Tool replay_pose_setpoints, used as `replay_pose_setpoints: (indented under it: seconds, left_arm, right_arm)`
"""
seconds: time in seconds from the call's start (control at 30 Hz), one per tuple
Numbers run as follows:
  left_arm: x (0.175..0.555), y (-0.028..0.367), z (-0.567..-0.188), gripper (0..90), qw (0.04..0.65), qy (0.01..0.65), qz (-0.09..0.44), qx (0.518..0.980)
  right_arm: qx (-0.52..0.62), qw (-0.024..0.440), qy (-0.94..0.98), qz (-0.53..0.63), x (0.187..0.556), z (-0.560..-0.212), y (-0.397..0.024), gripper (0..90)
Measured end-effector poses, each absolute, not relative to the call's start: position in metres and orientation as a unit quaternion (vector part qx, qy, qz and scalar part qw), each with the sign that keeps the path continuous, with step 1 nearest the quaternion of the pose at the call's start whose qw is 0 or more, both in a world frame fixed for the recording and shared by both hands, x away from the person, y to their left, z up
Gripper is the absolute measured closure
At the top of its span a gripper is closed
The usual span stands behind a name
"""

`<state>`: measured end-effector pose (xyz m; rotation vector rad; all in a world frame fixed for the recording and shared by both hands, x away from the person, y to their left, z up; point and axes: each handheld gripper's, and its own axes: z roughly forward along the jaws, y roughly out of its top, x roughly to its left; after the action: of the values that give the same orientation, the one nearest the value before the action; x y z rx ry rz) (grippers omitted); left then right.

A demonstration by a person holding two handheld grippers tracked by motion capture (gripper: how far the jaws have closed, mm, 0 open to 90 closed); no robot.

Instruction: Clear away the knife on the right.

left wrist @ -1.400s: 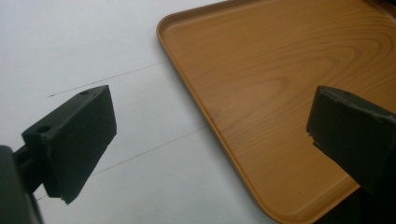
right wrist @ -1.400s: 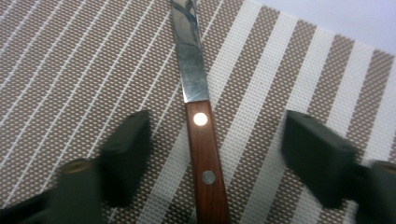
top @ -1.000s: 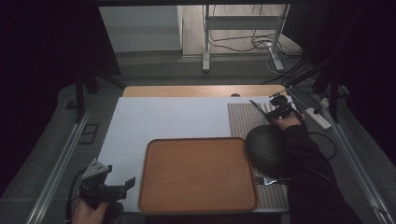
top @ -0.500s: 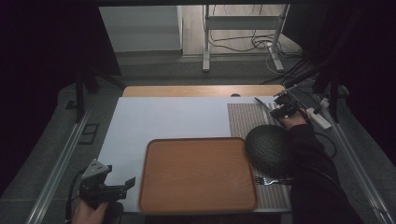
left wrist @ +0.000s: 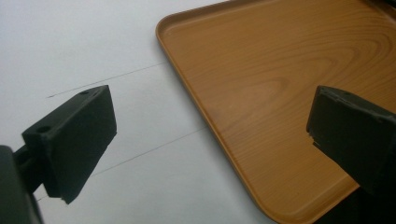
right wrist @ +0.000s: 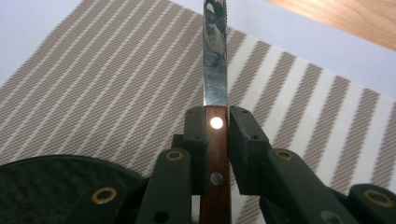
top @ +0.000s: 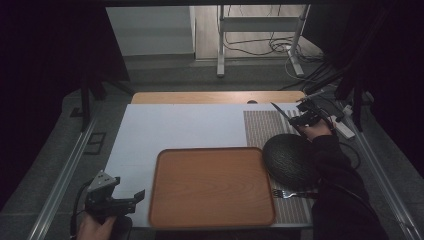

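Observation:
My right gripper (top: 301, 118) (right wrist: 215, 126) is shut on a knife (right wrist: 215, 84) with a riveted wooden handle; its serrated blade (top: 279, 112) points left over the striped placemat (top: 260, 131). It hovers at the table's far right, just beyond a dark round plate (top: 290, 159). A fork (top: 287, 193) lies on the placemat below the plate. My left gripper (top: 131, 197) (left wrist: 205, 140) stands open at the near left corner, its jaws wide apart before the left rim of the wooden tray (top: 210, 185) (left wrist: 280, 79).
The white table top (top: 175, 125) spreads behind and left of the tray. A wooden board strip (top: 200, 97) runs along the far edge. Cables and a power strip (top: 345, 127) lie off the right side. A metal rail (top: 60, 180) borders the left.
My right gripper has drifted right and toward the far edge with the knife, its blade now pointing more to the left. The left gripper has stayed put.

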<state>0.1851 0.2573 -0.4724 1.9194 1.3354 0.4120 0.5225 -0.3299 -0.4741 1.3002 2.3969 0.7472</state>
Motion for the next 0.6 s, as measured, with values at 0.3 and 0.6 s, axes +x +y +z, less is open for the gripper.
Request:
replay_pose_setpoints:
  seconds: [0.3,0.6]
  left_arm:
    - [0.185,0.257,-0.472,2.3,0.375,0.521,0.16,0.75]
    - [0.185,0.257,-0.472,2.3,0.374,0.52,0.161,0.751]
  right_arm:
    - [0.443,0.146,0.843,0.268,0.504,-0.471,-0.312,77.6]
    - [0.433,0.135,0.85,0.268,0.481,-0.473,-0.298,77.6]
